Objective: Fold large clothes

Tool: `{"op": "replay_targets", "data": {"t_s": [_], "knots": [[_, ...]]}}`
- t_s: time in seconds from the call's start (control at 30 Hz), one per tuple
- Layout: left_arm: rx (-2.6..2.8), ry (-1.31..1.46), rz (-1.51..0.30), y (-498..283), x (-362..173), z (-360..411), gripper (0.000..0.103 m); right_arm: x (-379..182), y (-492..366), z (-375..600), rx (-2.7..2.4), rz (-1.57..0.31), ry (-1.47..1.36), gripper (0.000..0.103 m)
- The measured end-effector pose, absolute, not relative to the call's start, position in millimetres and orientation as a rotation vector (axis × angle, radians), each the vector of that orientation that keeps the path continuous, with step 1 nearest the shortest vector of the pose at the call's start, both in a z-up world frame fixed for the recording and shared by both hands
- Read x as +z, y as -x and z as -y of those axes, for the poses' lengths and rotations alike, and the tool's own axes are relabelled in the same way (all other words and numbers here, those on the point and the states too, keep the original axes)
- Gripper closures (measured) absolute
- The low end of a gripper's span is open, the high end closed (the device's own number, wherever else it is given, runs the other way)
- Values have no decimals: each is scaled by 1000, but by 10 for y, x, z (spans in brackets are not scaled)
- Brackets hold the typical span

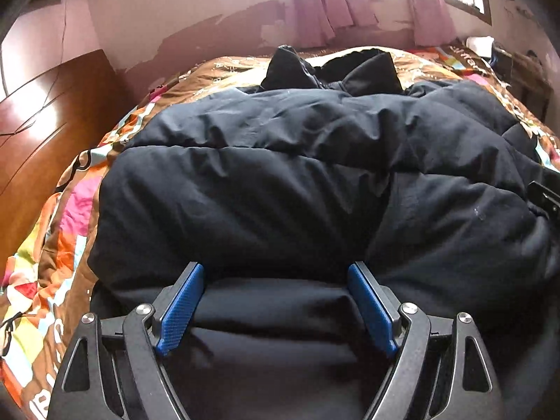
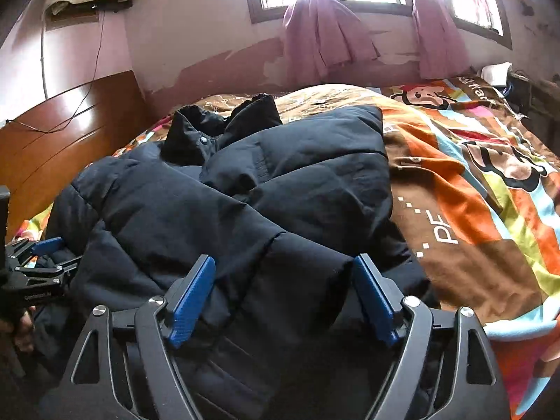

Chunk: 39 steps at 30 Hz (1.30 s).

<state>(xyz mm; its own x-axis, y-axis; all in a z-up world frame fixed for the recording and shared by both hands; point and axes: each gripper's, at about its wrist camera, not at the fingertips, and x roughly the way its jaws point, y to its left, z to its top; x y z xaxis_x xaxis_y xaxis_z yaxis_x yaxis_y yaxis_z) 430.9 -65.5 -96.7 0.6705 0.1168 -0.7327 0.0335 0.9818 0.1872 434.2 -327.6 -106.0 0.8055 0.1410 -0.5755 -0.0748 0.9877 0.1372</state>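
Black puffer jacket [image 2: 245, 192] on patterned bedspread [image 2: 472, 192], right hand-held gripper [image 2: 283, 269] spread above it

Left gripper [image 1: 276, 301] and right gripper [image 2: 283, 294]: matte black angular linkage frames with triangular cut-outs, silver round pivot screws, and flat blue textured fingers [image 1: 182, 311]. Small white lettering marks the left frame in the right wrist view.

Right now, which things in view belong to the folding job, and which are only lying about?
Part of the job:
- black padded jacket, partly folded on the bed
- left tool, open, at the jacket's near edge
- right tool, open, over a jacket fold

Just lying about:
- patterned bedspread
- pink curtains
- wooden headboard
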Motion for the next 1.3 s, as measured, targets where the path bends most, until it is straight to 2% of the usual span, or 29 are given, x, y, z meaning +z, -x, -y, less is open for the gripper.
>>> {"op": "replay_targets", "data": {"t_s": [0.27, 0.37, 0.47, 0.6, 0.87, 1.1, 1.3], "knots": [[98, -140, -887, -4243, -758, 604, 21, -1022, -4211, 3116, 30, -691, 27, 25], [77, -52, -853, -4004, -554, 467, 20, -888, -3994, 3205, 76, -691, -79, 25], [59, 9, -833, -3729, -387, 356, 13, -749, -3750, 3265, 108, -677, -154, 25], [26, 92, -812, -3305, -228, 207, 10, -538, -3336, 3254, 107, -633, -177, 15], [-59, 142, -807, -2602, -141, -14, 10, -381, -2604, 3117, 155, -647, -185, 15], [-62, 100, -810, -2516, 62, -265, 10, -255, -2491, 3020, 197, -711, -116, 14], [-47, 69, -782, -2728, 201, -575, 10, 77, -2736, 3052, 199, -627, -80, 14]]}}
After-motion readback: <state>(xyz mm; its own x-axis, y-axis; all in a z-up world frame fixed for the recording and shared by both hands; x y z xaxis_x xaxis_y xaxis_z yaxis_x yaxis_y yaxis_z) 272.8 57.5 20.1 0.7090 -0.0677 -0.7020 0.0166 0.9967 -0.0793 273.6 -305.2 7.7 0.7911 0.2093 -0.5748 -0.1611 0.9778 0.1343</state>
